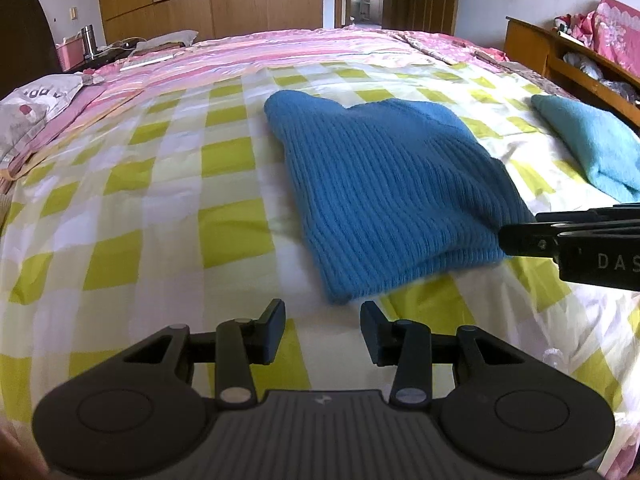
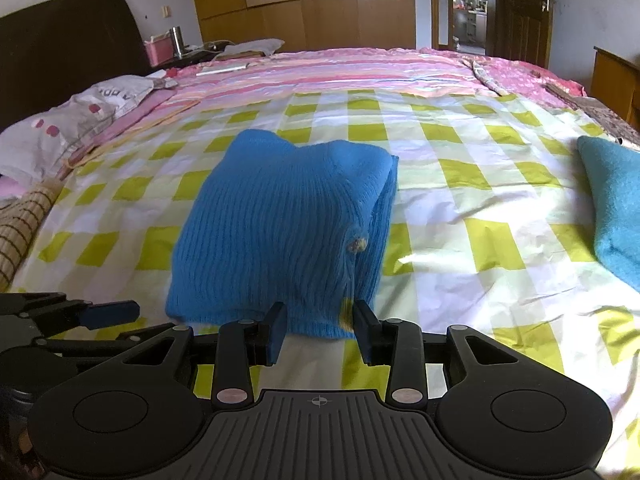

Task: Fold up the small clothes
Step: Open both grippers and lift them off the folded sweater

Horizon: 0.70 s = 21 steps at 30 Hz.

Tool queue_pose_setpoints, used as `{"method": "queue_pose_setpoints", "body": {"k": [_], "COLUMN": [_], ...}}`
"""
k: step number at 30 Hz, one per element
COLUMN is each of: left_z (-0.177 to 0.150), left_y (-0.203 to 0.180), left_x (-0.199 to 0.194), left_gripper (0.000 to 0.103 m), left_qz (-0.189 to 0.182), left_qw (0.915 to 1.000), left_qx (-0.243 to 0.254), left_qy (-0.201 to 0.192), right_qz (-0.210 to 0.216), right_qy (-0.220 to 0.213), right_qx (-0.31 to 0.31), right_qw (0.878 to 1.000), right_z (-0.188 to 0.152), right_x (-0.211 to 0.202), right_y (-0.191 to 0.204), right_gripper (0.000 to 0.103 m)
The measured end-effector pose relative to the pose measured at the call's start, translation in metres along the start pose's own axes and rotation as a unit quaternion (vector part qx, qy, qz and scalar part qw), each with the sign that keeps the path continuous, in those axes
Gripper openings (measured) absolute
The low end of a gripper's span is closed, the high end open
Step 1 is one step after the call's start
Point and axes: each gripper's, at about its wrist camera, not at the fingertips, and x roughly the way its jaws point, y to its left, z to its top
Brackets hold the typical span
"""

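A folded blue ribbed knit garment [image 1: 384, 192] lies on the green-checked sheet [image 1: 160, 208]; it also shows in the right wrist view [image 2: 280, 232]. My left gripper [image 1: 323, 334] is open and empty, just short of the garment's near corner. My right gripper [image 2: 320, 330] is open, its fingers either side of the garment's near edge without holding it. The right gripper also enters the left wrist view from the right [image 1: 568, 240], beside the garment. The left gripper shows at the left of the right wrist view [image 2: 80, 320].
A folded teal cloth [image 1: 592, 144] lies on the bed to the right, also in the right wrist view [image 2: 616, 208]. A pillow [image 2: 68, 128] and pink bedding lie at the far left. A wooden shelf [image 1: 560, 52] stands far right.
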Motion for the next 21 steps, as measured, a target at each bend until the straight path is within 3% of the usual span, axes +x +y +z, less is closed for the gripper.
{"method": "queue_pose_setpoints", "body": {"k": [21], "left_z": [-0.017], "left_y": [-0.007], "left_x": [-0.014], "left_gripper": [0.052], "left_qz": [0.005], "left_qw": [0.9999], "left_qx": [0.012], "left_qy": [-0.008], "right_qz": [0.021], "right_qy": [0.007], "right_qx": [0.013], "right_qw": [1.000], "right_z": [-0.037], "right_x": [-0.021], "right_y": [0.014], "right_gripper": [0.036]}}
